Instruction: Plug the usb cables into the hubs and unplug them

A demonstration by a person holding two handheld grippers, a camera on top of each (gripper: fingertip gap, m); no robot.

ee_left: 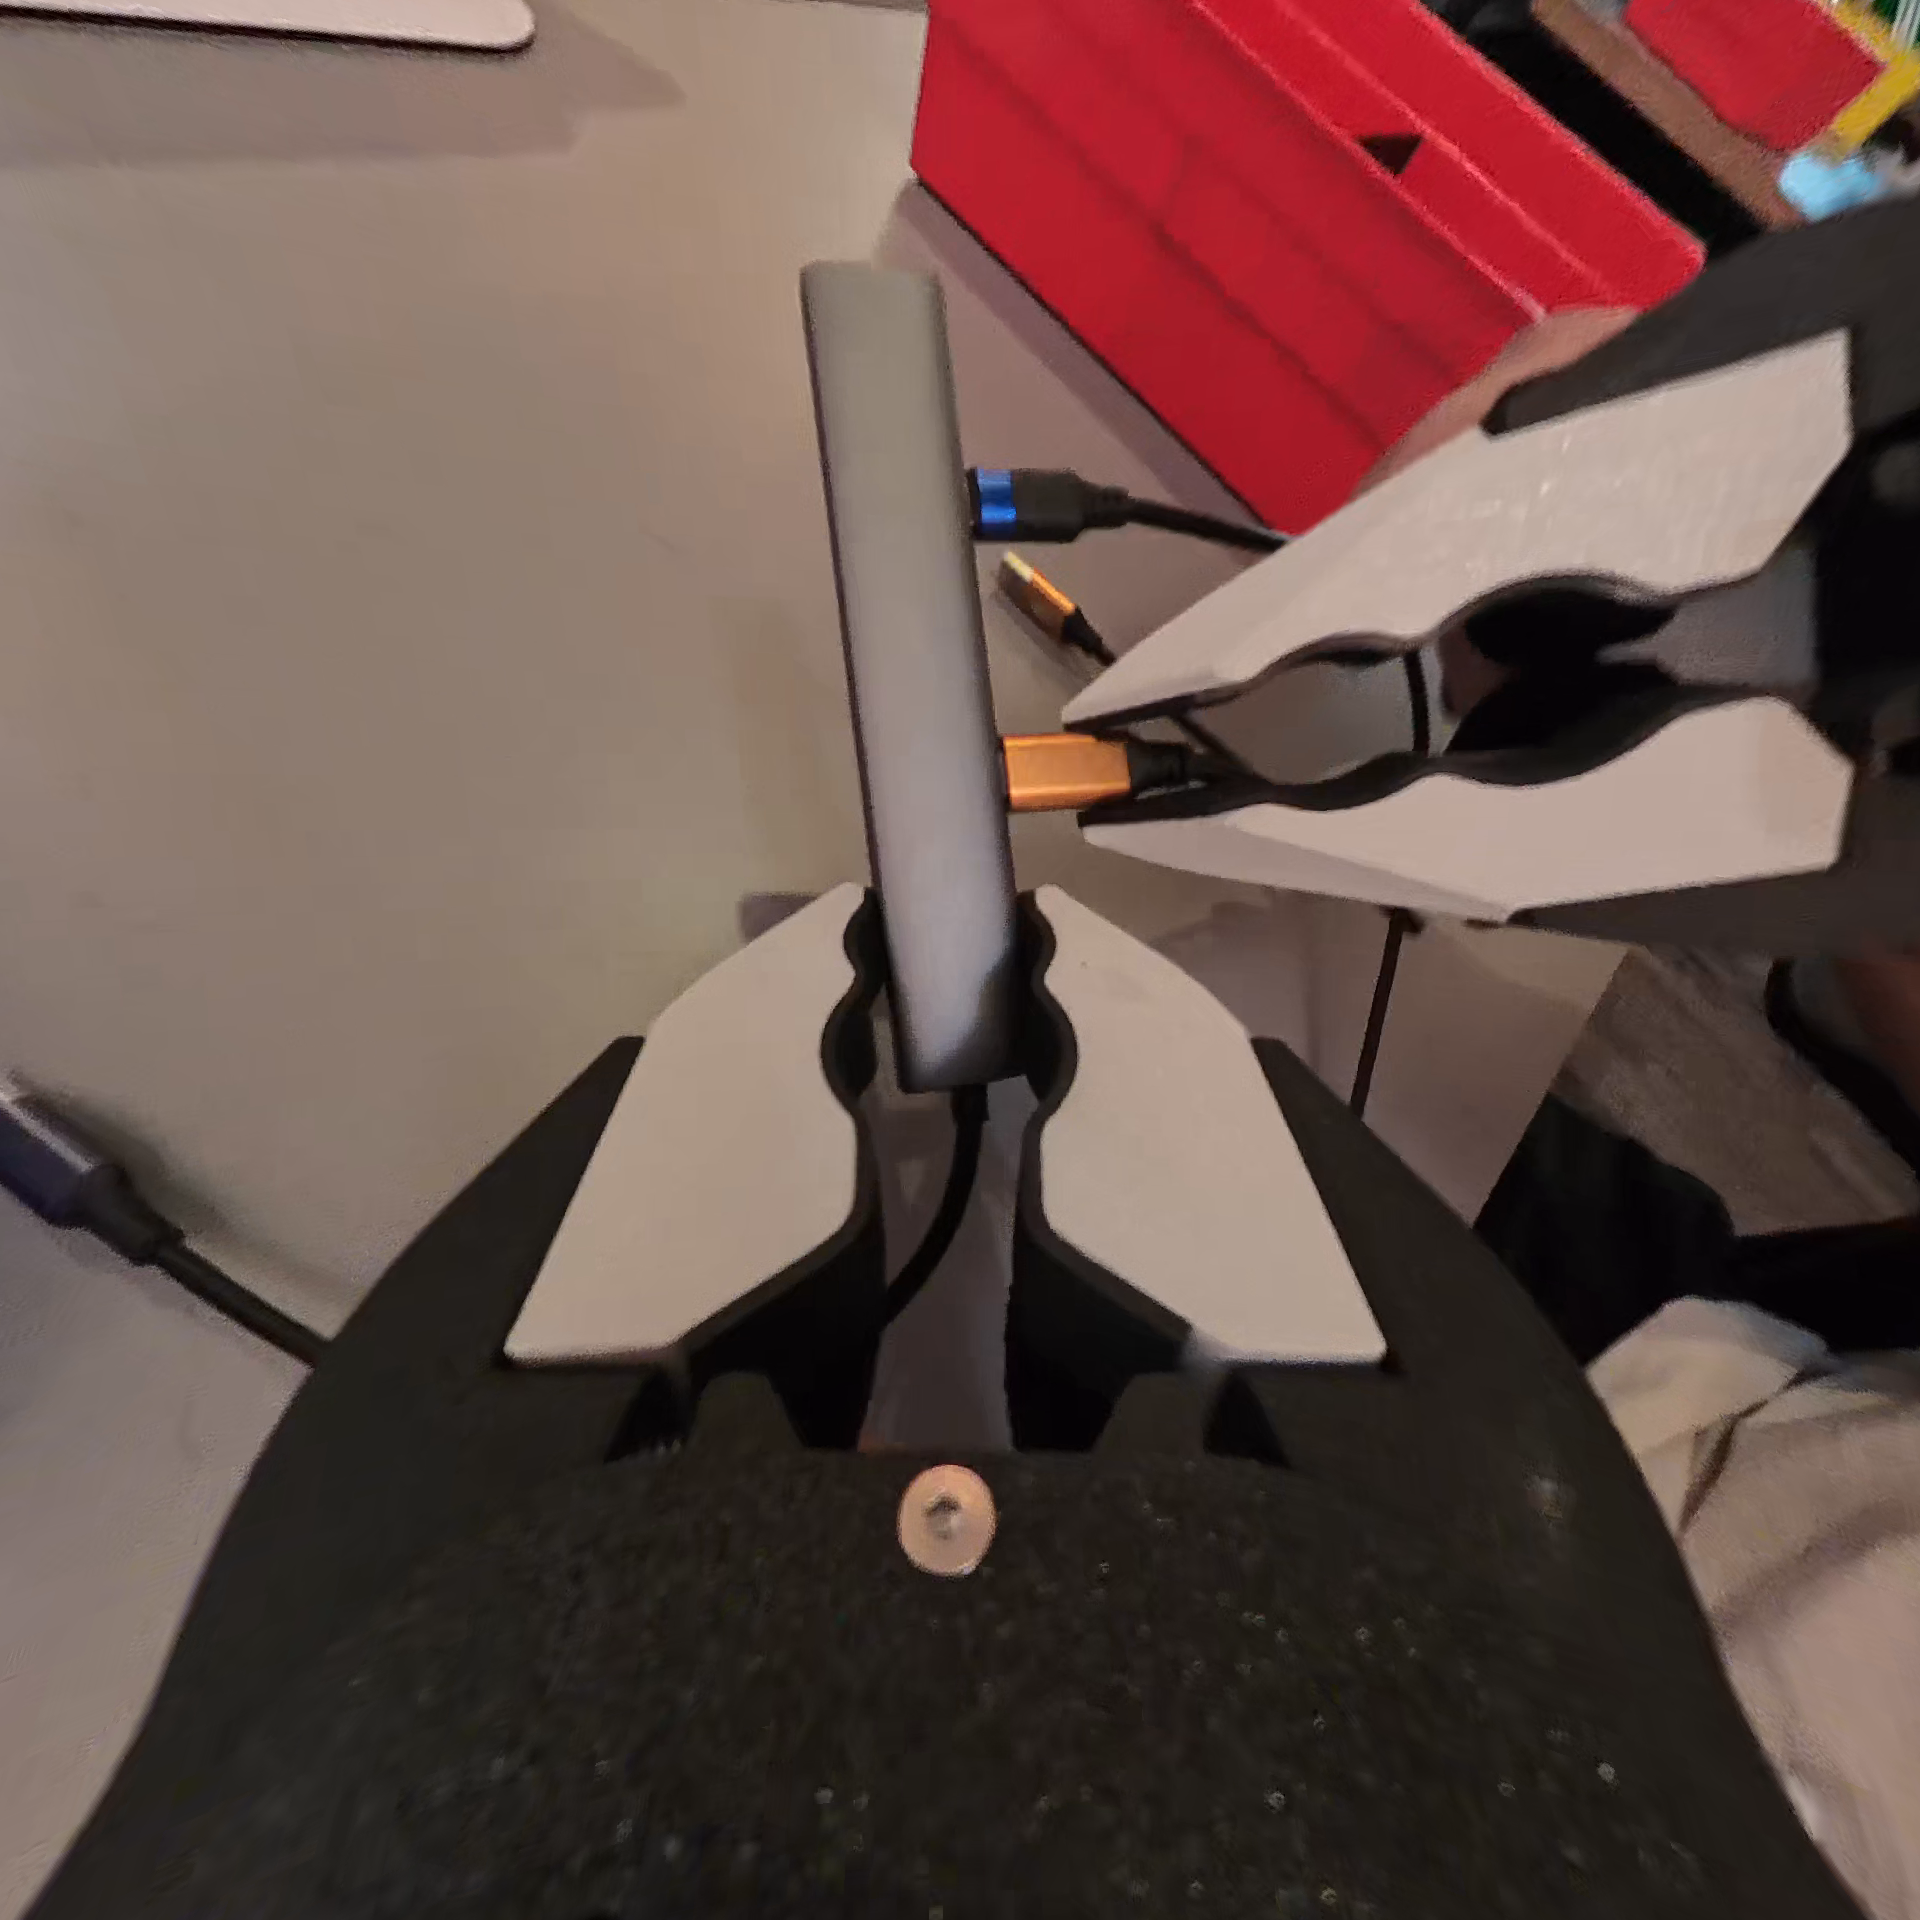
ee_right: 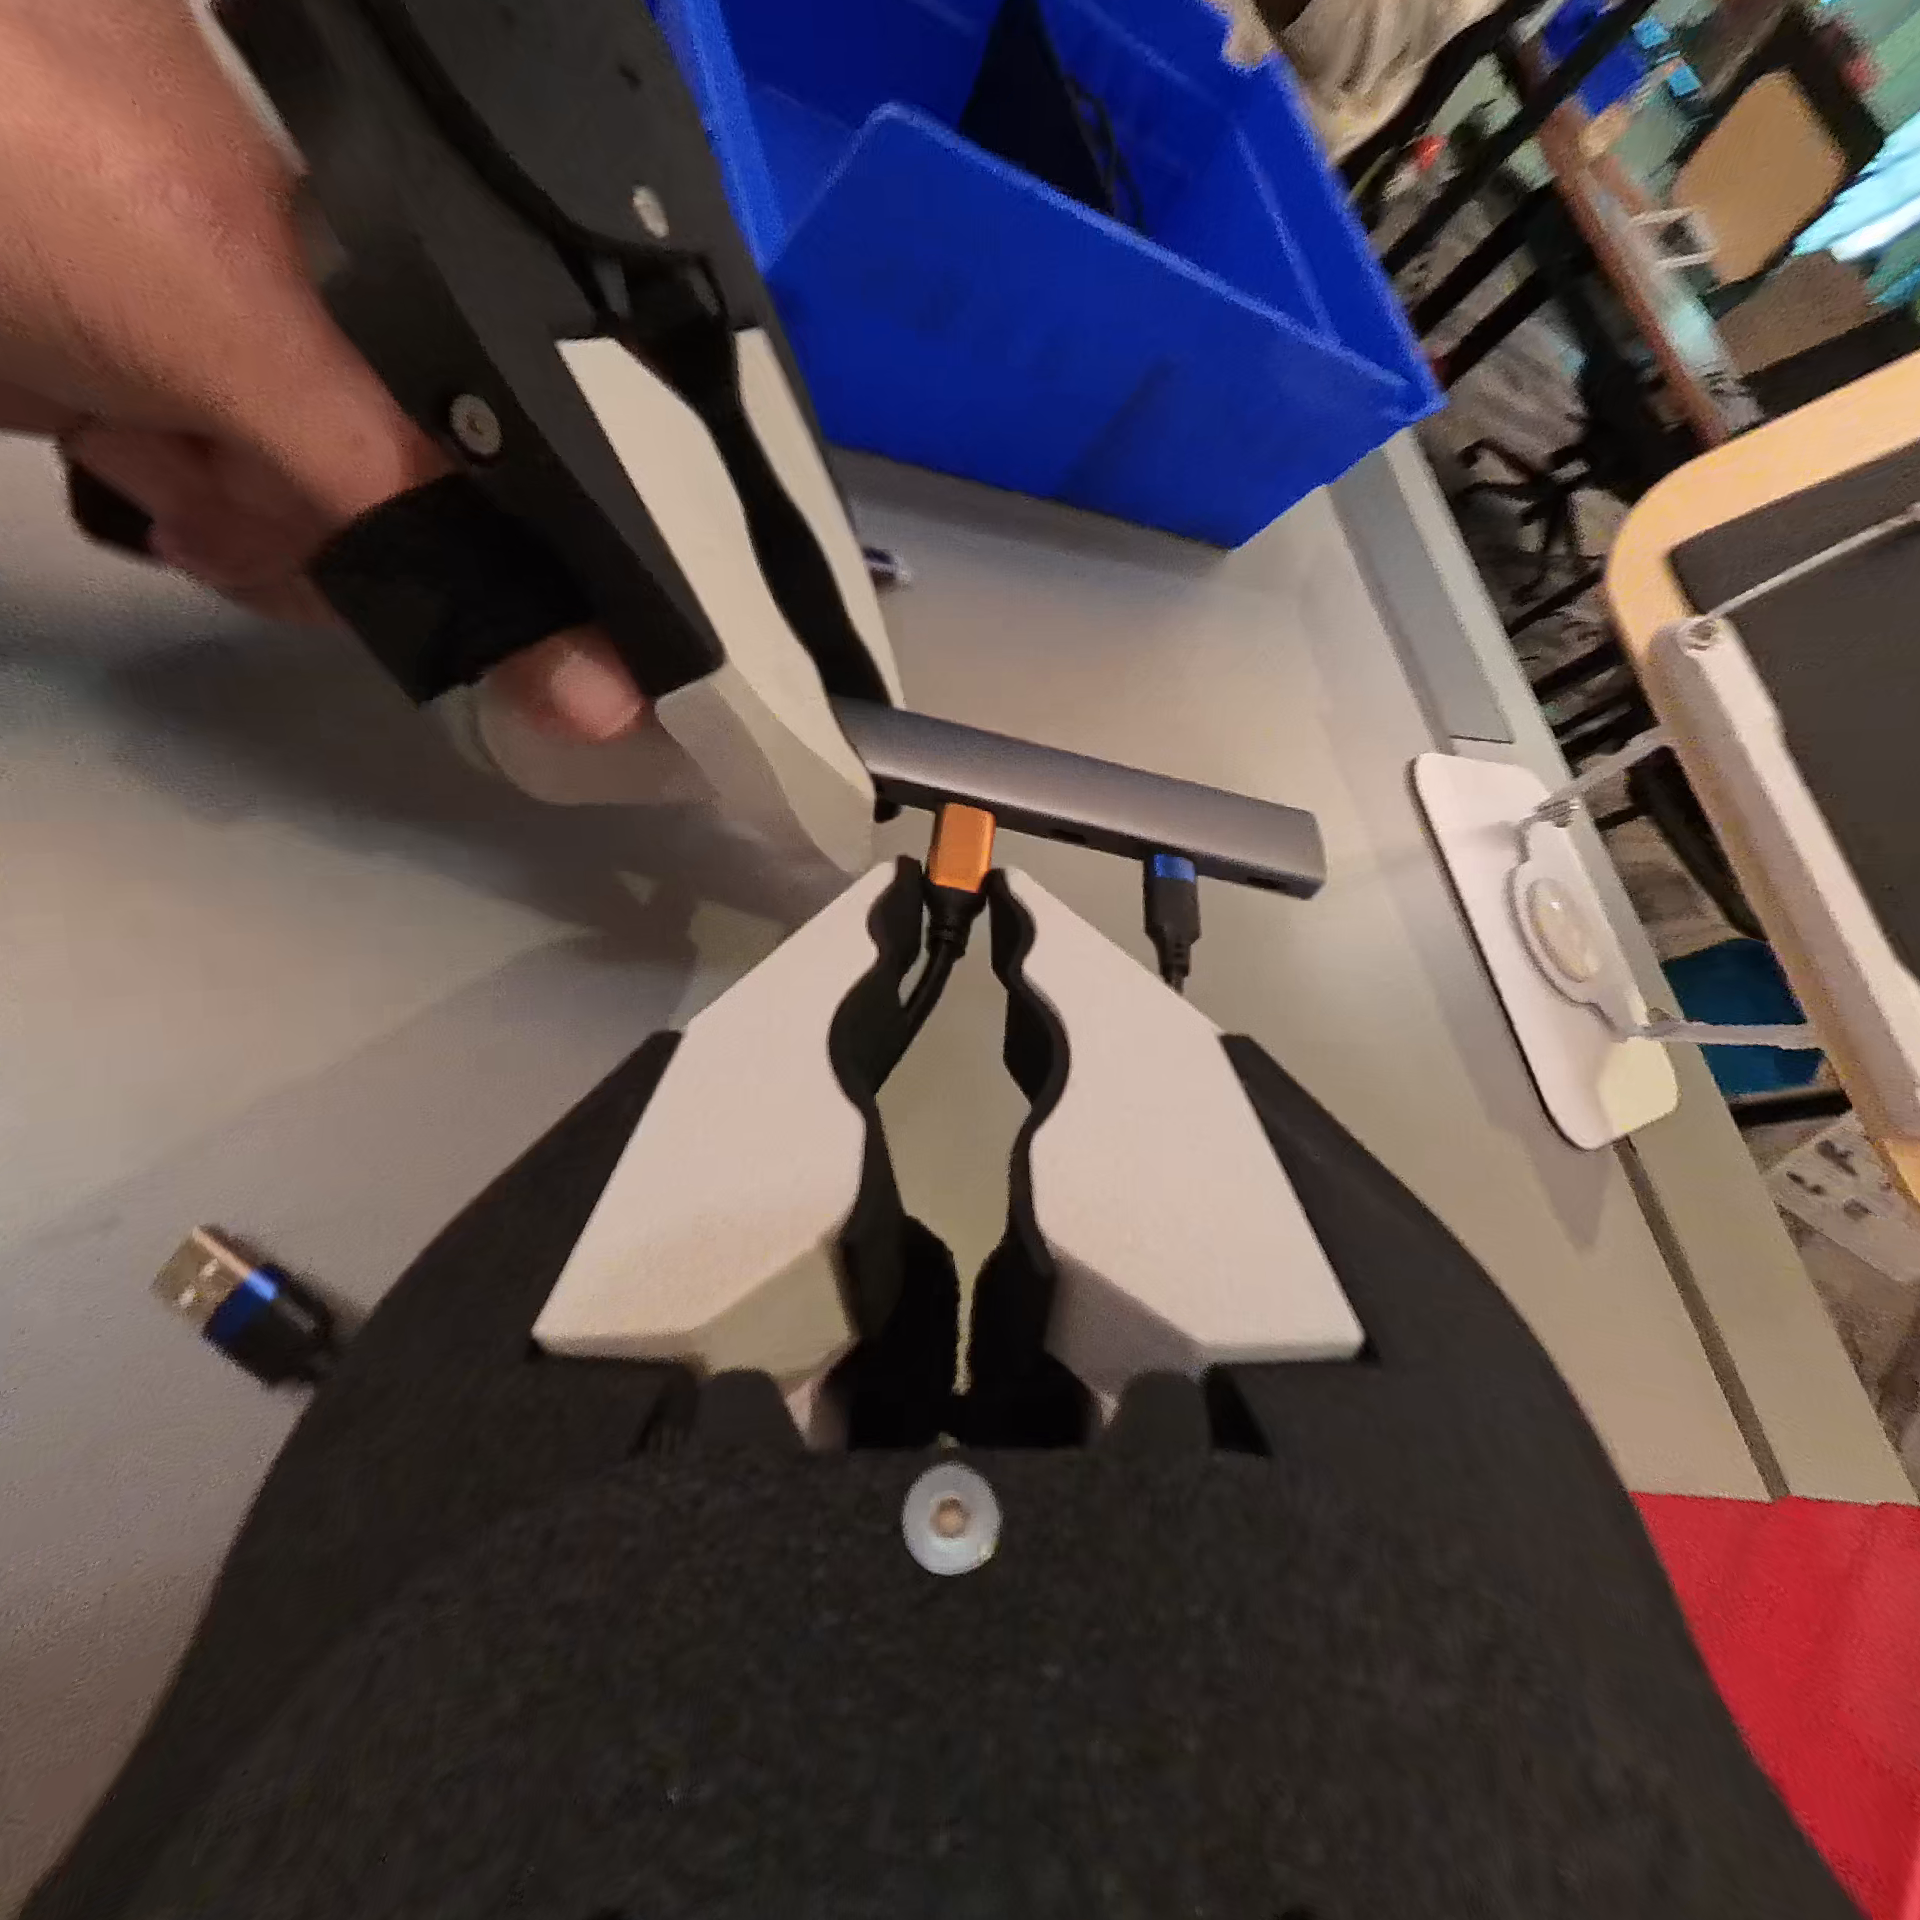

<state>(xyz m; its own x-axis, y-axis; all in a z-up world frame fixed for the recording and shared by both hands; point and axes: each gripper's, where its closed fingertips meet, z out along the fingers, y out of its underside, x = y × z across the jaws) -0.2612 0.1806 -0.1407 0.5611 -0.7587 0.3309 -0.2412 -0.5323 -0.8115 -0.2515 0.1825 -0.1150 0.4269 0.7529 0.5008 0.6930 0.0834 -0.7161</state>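
Hub clamped in left fingers, right fingers pinching orange plug's cable, no lettering legible

Quick count: one grey USB hub with two plugs in it, one orange plug and one blue-ringed plug. Two more plugs lie loose on the desk: one orange, one blue-ringed. Two tools total, the left tool and the right tool. One red box, one blue bin.
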